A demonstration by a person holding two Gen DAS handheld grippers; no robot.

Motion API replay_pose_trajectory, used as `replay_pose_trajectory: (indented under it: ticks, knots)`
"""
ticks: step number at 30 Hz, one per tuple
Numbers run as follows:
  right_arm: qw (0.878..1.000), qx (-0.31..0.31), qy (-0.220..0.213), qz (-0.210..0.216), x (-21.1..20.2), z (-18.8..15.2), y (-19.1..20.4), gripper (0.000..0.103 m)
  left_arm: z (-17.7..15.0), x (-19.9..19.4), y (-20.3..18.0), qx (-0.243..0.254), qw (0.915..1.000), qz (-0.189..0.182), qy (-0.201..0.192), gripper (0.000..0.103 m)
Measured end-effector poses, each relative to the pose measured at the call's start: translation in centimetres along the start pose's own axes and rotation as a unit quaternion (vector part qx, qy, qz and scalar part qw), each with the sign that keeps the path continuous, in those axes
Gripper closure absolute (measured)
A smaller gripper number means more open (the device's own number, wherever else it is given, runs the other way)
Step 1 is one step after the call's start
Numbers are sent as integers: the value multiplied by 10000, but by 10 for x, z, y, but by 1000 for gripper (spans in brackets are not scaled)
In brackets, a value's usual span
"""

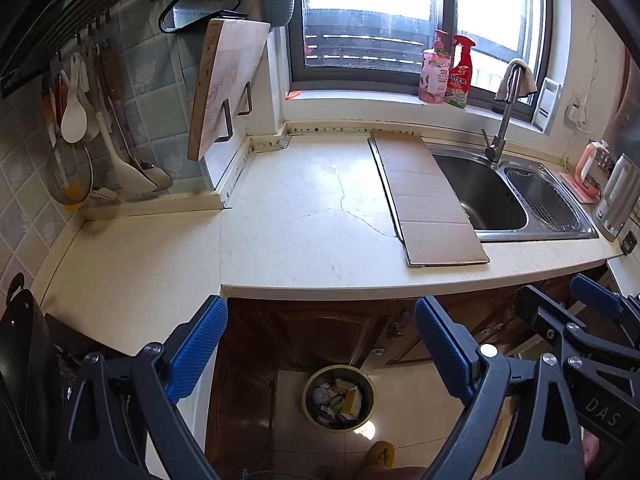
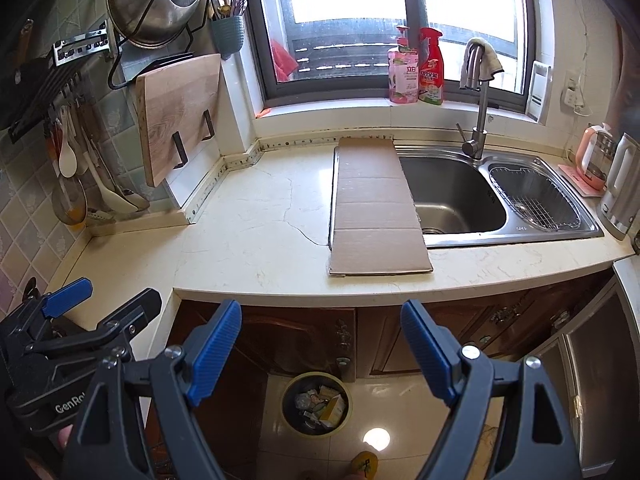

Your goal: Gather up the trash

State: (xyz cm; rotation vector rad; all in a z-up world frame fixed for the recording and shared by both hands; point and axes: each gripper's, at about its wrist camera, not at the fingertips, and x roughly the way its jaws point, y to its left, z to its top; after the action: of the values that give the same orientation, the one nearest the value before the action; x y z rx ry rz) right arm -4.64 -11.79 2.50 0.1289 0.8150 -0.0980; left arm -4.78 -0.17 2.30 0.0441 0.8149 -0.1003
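Note:
A round trash bin [image 1: 307,394] [image 2: 285,402] stands on the tiled floor below the counter, and it holds a yellow box [image 1: 353,400] [image 2: 334,406] and crumpled wrappers. A flat cardboard sheet [image 1: 428,196] [image 2: 376,204] lies on the counter across the sink's left edge. My left gripper [image 1: 320,346] [image 2: 104,300] hangs open in front of the counter edge, above the bin, with nothing between its blue pads. My right gripper [image 2: 322,350] [image 1: 568,304] is beside it on the right, also open with nothing in it.
The cream counter [image 1: 300,220] [image 2: 256,220] has a steel double sink [image 1: 492,196] [image 2: 456,196] with a faucet [image 2: 478,128]. A cutting board [image 1: 228,80] leans at the back left, bottles [image 2: 416,68] stand on the sill, and kettles [image 2: 616,184] are at the right. Brown cabinet doors [image 2: 296,340] are below.

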Motion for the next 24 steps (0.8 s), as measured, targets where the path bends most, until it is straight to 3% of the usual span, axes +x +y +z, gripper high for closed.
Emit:
replay_pose_trajectory:
  ticks: [24]
  knots:
    - [9999, 93, 31, -40, -6, -7, 2, 20, -3, -1, 5, 87, 9999, -64, 23, 10]
